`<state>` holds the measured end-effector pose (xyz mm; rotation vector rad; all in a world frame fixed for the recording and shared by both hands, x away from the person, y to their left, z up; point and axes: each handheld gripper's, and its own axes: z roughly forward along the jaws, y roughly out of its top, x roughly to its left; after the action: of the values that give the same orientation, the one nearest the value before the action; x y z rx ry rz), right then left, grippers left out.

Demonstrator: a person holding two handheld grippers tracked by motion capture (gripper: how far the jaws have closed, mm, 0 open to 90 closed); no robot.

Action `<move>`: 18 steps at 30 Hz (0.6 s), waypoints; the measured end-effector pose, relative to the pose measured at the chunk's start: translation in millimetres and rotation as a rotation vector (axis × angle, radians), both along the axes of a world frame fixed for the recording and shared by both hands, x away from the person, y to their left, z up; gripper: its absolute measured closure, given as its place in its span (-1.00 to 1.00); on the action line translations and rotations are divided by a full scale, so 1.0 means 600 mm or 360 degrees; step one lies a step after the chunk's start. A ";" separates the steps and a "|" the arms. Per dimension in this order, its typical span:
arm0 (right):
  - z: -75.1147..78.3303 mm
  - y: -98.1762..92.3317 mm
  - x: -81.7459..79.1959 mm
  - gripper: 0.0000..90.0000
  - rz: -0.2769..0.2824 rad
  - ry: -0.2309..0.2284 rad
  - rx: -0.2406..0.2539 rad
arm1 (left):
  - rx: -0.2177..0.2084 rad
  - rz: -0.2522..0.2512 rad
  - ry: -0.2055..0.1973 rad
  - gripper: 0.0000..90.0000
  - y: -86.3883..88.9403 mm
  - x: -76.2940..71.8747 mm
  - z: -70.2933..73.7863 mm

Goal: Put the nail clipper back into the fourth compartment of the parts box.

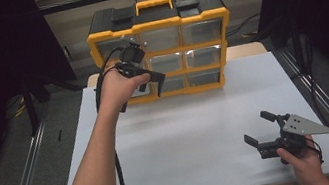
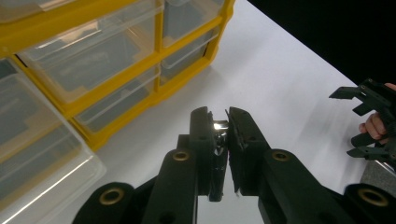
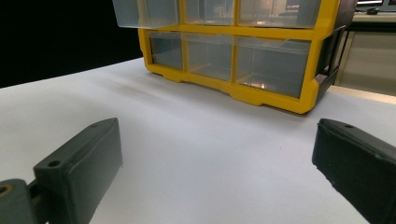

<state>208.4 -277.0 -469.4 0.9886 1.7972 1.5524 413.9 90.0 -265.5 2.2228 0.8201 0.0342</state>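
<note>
Organizer, yellow frame with black top and yellow handle, stands upright at the far edge of the desk, on the white sheet covering it. No brand, label or legible writing on it in any view.

Count, high view: 9 clear drawers in a 3 by 3 grid. One drawer, at the left column, is pulled out from the frame; the left gripper view shows it close at lower left, and the right gripper view shows it jutting forward at the top left of the frame.

Left tongs are held up just in front of the organizer's lower left drawers. In the left gripper view they are clenched on a small shiny item; what it is cannot be told.

Right tongs are low over the near right of the desk, well apart from the organizer, released with a wide gap; the right gripper view shows bare white desk between both jaws. The left gripper view also catches them at its right edge.
</note>
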 end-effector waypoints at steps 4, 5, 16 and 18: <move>0.000 0.000 0.000 -0.97 -0.0001 -0.0002 0.0003 | 0.0004 -0.0009 -0.0011 0.80 0.003 0.003 0.011; 0.000 0.000 0.000 -0.97 -0.0001 -0.0002 0.0003 | -0.0027 0.0028 -0.0015 0.80 0.001 0.002 0.012; 0.000 0.002 0.000 -0.97 0.0001 0.0004 0.0008 | -0.0026 0.0061 -0.0031 0.80 0.006 0.011 0.033; 0.000 0.002 0.000 -0.97 0.0001 0.0001 0.0007 | -0.0005 0.0061 -0.0029 0.80 0.009 0.014 0.037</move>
<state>208.5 -275.9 -469.5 0.9907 1.7957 1.5572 422.2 95.1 -243.2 2.2005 0.8521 0.0713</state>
